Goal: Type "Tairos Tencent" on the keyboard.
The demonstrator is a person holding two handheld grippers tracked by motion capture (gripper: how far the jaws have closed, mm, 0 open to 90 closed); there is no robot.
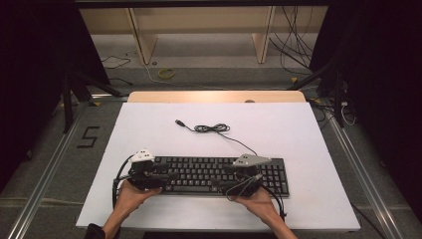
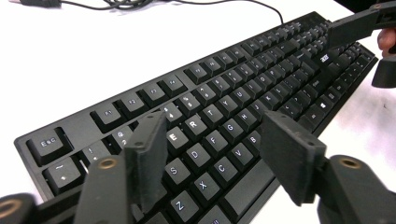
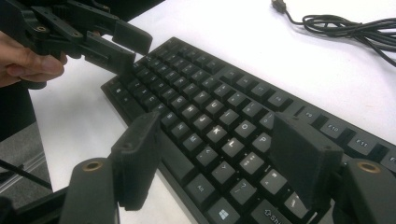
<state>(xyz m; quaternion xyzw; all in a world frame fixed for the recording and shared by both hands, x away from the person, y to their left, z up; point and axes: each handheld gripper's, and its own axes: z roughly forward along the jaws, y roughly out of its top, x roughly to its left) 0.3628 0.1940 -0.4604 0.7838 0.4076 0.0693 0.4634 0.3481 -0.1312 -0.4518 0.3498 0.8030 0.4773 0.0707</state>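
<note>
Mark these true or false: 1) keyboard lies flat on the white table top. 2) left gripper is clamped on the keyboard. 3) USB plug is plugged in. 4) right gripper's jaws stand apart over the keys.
1) True: the keyboard lies flat on the table top.
2) False: the left gripper is open, its jaws apart above the keys.
3) False: the USB plug lies loose on the table.
4) True: the right gripper is open over the keys.
</note>
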